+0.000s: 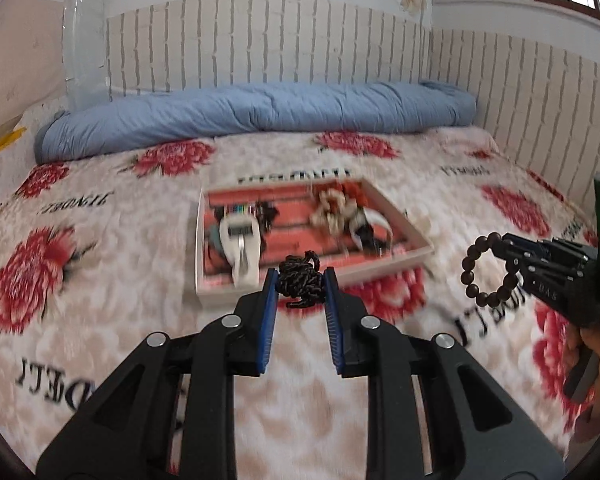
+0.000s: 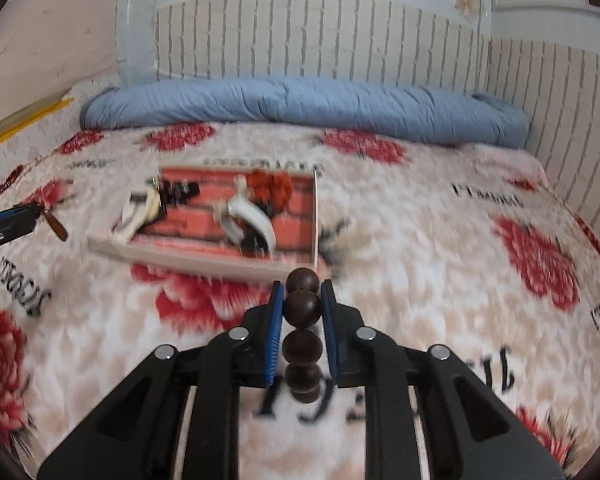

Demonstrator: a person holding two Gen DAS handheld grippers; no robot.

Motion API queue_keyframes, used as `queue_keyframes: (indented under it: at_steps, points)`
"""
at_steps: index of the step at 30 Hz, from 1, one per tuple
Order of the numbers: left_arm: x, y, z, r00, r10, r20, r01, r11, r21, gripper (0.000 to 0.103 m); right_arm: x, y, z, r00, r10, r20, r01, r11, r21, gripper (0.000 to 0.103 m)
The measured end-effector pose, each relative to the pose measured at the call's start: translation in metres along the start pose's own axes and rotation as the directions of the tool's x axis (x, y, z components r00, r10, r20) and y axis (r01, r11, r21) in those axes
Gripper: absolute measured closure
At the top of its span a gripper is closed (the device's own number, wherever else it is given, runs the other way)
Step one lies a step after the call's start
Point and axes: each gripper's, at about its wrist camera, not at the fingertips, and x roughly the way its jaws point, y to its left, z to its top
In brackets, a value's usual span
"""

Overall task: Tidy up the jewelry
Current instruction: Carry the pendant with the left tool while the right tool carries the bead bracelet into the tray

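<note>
1. left hand-held gripper (image 1: 300, 280) is clamped on a black braided cord (image 1: 301, 282), bunched up in a knot between the blue pads; it hangs just in front of the near edge of the tray (image 1: 396, 262), above the bed (image 1: 100, 320)
2. right hand-held gripper (image 2: 300, 300) is pinching a brown bead bracelet (image 2: 302, 330); from its own camera the beads run in a line between the fingers, and from the left wrist view the bracelet (image 1: 490, 270) hangs as a full loop off the fingertips of the right hand-held gripper (image 1: 504, 250), out to the right of the tray and well clear of it
3. the tray is a shallow white box lid with a pinkish-red lining, sitting on the bed's flowery blanket; inside there's a white watch (image 1: 240, 240) on the left side, and a blurry pile on the right with pale beads (image 1: 332, 212), something red (image 2: 270, 186) and a white band (image 2: 256, 216); too smeared to tell them apart properly
4. a rolled-up blue quilt (image 1: 260, 116) lies along the far edge of the bed against the brick-pattern wall (image 1: 260, 40)
5. both views are motion-blurred; the person's hand (image 1: 596, 344) shows under the right hand-held gripper at the right edge of the left wrist view
</note>
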Motion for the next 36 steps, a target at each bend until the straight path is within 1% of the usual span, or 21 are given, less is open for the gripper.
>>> queue_keyframes:
  at_steps: [4,7,10,14,18,22,25,31,36]
  points:
    - [0.02,0.004,0.031,1.0,0.002,0.023,-0.002,1.0,-0.012,0.082,0.011,0.008,0.027,0.999,0.03,0.035,-0.031,0.999,0.011,0.084]
    - [0.04,0.011,0.046,1.0,0.002,0.028,-0.001,0.999,-0.034,0.082,0.027,0.015,0.043,0.997,0.066,0.045,-0.067,0.997,0.027,0.084]
    - [0.063,0.018,0.051,1.0,-0.001,0.012,0.002,0.999,-0.054,0.082,0.049,0.024,0.055,0.994,0.093,0.052,-0.095,0.995,0.029,0.084]
    - [0.098,0.032,0.053,1.0,-0.006,-0.027,0.003,0.997,-0.082,0.082,0.074,0.03,0.063,0.993,0.112,0.044,-0.114,0.993,0.039,0.084]
    - [0.13,0.045,0.047,0.998,-0.004,-0.061,-0.002,0.995,-0.096,0.082,0.096,0.031,0.058,0.992,0.121,0.03,-0.122,0.991,0.049,0.084]
    - [0.153,0.053,0.033,0.994,-0.001,-0.107,-0.009,0.995,-0.1,0.082,0.12,0.023,0.042,0.995,0.103,-0.014,-0.102,0.993,0.065,0.084]
    - [0.159,0.056,0.027,0.992,-0.003,-0.123,-0.01,0.994,-0.106,0.082,0.13,0.013,0.036,0.996,0.084,-0.029,-0.081,0.993,0.084,0.083]
    - [0.164,0.063,0.022,0.992,-0.003,-0.128,-0.013,0.992,-0.124,0.081,0.149,0.001,0.031,0.997,0.079,-0.027,-0.075,0.991,0.114,0.083]
    - [0.173,0.069,0.014,0.987,0.023,-0.158,-0.043,0.991,-0.127,0.081,0.163,-0.001,0.022,0.995,0.068,-0.068,-0.06,0.992,0.114,0.083]
